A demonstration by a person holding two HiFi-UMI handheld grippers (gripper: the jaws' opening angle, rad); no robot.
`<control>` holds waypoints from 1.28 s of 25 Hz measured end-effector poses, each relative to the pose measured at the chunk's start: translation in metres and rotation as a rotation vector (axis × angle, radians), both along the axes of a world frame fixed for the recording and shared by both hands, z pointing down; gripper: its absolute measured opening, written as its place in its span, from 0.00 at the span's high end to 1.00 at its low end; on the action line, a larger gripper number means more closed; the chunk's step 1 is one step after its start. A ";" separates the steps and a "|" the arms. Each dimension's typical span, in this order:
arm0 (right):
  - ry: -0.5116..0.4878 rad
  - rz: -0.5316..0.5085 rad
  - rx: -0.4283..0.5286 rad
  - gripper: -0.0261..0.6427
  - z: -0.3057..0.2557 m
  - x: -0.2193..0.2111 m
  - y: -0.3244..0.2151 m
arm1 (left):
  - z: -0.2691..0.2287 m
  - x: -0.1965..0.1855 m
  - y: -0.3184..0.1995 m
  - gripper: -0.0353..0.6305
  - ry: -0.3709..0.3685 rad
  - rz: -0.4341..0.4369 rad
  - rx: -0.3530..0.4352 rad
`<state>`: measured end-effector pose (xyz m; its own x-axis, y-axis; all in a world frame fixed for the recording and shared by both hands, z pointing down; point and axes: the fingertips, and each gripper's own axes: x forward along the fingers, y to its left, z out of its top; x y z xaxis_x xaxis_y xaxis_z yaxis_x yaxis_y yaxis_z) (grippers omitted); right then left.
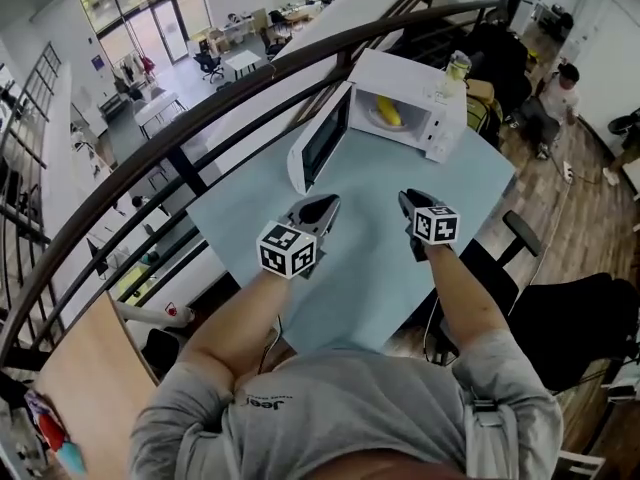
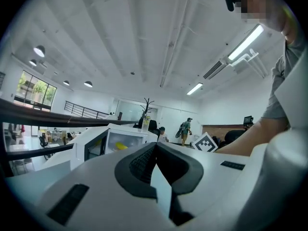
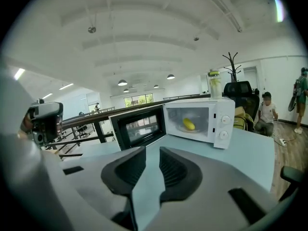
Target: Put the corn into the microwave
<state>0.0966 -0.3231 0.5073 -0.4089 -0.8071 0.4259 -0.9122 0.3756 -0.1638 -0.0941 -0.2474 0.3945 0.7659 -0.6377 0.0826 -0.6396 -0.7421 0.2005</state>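
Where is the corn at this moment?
The corn lies inside the open microwave at the far end of the table. In the head view it is upper centre-right, just right of the swung-out door.

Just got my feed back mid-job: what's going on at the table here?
The corn already lies inside the microwave, whose door stands open. The person holds both grippers above the table, short of the microwave. The left gripper has its jaws together, the right gripper slightly apart; both are empty.
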 end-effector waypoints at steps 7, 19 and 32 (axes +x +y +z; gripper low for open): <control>-0.040 0.003 0.024 0.91 -0.034 -0.023 0.074 | -0.032 -0.047 0.064 0.92 0.016 -0.015 0.058; -0.116 -0.097 0.070 0.93 -0.098 -0.047 0.195 | -0.058 -0.121 0.135 0.92 0.074 -0.079 0.088; -0.183 -0.197 0.142 0.93 -0.149 -0.009 0.251 | -0.088 -0.111 0.195 0.92 0.009 -0.137 0.186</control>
<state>0.0879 -0.0722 0.3578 -0.6228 -0.7510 0.2195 -0.7799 0.5731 -0.2517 -0.2054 -0.0523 0.3063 0.6715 -0.7392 -0.0524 -0.7355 -0.6734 0.0742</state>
